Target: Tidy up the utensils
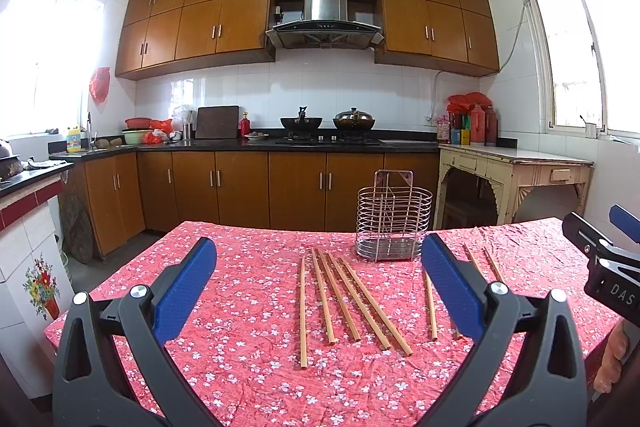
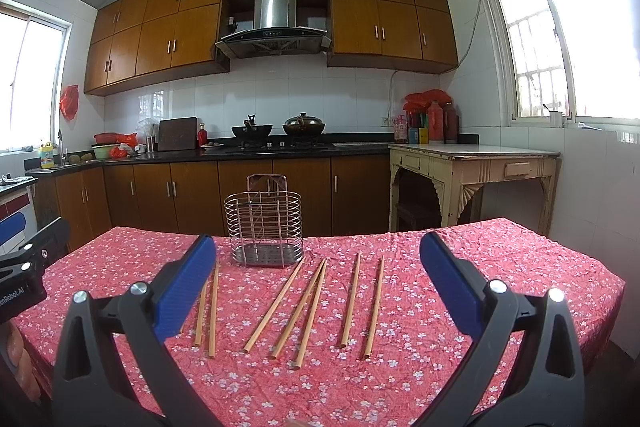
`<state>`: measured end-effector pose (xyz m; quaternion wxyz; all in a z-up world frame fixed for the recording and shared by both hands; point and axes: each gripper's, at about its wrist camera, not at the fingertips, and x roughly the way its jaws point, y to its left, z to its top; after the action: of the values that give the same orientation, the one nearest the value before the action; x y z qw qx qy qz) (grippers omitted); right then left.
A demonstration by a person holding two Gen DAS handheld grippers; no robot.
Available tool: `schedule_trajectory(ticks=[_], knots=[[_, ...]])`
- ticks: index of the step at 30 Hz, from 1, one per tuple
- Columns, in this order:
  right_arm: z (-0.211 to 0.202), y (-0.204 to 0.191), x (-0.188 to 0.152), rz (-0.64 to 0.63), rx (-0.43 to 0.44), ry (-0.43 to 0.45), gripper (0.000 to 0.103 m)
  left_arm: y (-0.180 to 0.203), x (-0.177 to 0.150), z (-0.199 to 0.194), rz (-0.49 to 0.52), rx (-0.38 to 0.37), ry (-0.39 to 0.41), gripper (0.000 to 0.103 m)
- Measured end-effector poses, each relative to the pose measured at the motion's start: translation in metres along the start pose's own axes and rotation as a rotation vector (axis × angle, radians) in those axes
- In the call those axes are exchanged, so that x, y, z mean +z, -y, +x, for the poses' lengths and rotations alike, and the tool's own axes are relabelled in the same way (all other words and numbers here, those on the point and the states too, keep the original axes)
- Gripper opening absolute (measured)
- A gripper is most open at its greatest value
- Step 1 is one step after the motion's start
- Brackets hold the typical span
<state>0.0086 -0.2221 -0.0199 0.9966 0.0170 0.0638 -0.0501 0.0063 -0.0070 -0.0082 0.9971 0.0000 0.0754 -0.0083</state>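
Observation:
Several wooden chopsticks point(image 1: 344, 301) lie side by side on a table with a red flowered cloth point(image 1: 248, 359); they also show in the right wrist view point(image 2: 308, 307). A wire utensil holder point(image 1: 394, 223) stands upright and empty behind them, and shows in the right wrist view point(image 2: 264, 227) too. My left gripper point(image 1: 320, 283) is open and empty, hovering above the near chopsticks. My right gripper point(image 2: 316, 283) is open and empty above the chopsticks further right. The right gripper's body shows at the left wrist view's right edge point(image 1: 608, 259).
The table's far edge point(image 2: 360, 233) faces brown kitchen cabinets point(image 1: 240, 187) and a counter with a stove and pans point(image 1: 328, 125). A cream side table point(image 2: 476, 163) stands at the right under a window. A tiled counter point(image 1: 24, 211) is to the left.

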Motion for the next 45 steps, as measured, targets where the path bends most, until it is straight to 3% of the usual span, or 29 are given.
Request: schedule_trajectory(ticks=[26,36,45], knots=[[0.009,0.002,-0.011,0.015,-0.007,-0.022,0.099,0.000,-0.003,0.001,-0.008,-0.001,-0.012,0.101],[0.050,0.030,-0.033,0.082,-0.089,-0.187,0.098,-0.009,-0.014,0.022,-0.005,0.078,-0.118,0.101],[0.096,0.045,-0.073,0.113,-0.110,-0.394,0.085,-0.021,-0.031,0.044,-0.026,0.085,-0.228,0.101]])
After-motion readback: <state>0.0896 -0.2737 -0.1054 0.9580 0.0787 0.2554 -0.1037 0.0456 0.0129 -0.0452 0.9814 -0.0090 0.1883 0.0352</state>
